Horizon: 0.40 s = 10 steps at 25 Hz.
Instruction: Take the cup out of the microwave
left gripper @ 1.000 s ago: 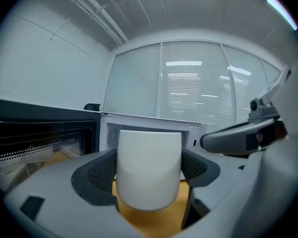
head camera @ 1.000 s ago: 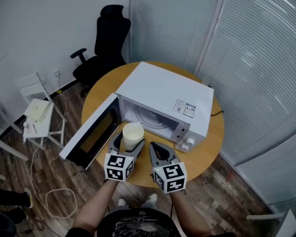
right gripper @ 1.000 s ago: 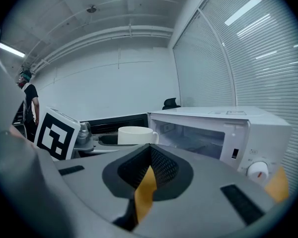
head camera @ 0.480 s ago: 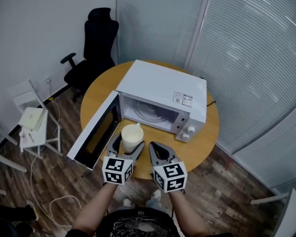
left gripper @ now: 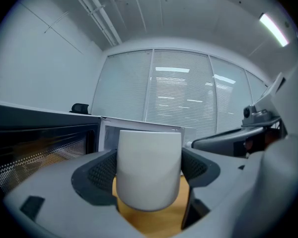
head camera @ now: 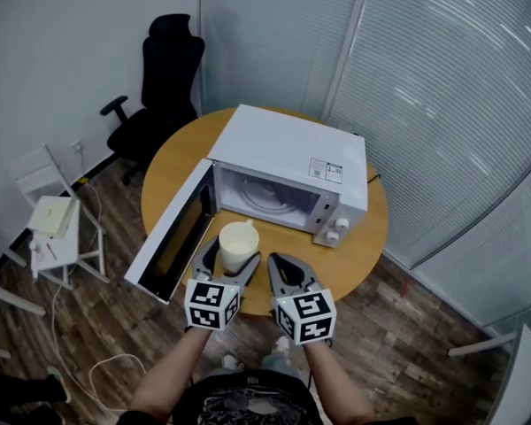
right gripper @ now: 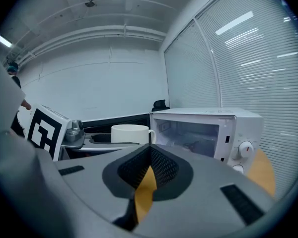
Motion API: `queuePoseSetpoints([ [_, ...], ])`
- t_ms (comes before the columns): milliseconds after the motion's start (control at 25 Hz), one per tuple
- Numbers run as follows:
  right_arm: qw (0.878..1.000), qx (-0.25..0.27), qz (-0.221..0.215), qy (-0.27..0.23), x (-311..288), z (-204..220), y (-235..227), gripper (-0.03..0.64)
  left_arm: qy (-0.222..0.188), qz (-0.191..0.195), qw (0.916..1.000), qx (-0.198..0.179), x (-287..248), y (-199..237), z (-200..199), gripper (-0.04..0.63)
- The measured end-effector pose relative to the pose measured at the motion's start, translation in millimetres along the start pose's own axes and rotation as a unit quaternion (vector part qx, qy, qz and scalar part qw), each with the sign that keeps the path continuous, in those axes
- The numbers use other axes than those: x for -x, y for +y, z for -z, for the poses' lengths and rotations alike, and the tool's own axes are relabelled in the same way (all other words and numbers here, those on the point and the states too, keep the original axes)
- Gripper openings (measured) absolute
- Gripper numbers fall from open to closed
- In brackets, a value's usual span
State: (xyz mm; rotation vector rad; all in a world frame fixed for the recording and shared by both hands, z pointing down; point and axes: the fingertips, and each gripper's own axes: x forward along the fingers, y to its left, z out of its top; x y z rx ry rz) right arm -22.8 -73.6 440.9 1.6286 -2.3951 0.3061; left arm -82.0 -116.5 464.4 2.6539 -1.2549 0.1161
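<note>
Microwave door point(head camera: 170, 237) hangs open at left. Left gripper point(head camera: 232, 257): jaws pinch the white cup point(head camera: 237, 242) by its sides, one pad on each flank, cup upright. The cup sits outside the microwave point(head camera: 292, 162), in front of its open cavity, over the near part of the round table point(head camera: 365, 253). Right gripper point(head camera: 281, 266), just beside it: jaws pressed together, nothing between.
</note>
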Motion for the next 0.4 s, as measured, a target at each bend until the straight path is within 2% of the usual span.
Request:
queuePoseSetpoints([
  [400,1.0,0.002,0.007,0.0,-2.4,-1.4,-3.0,0.015,0.0,0.009,1.0,0.002,-7.7,-0.3,-0.2,0.407],
])
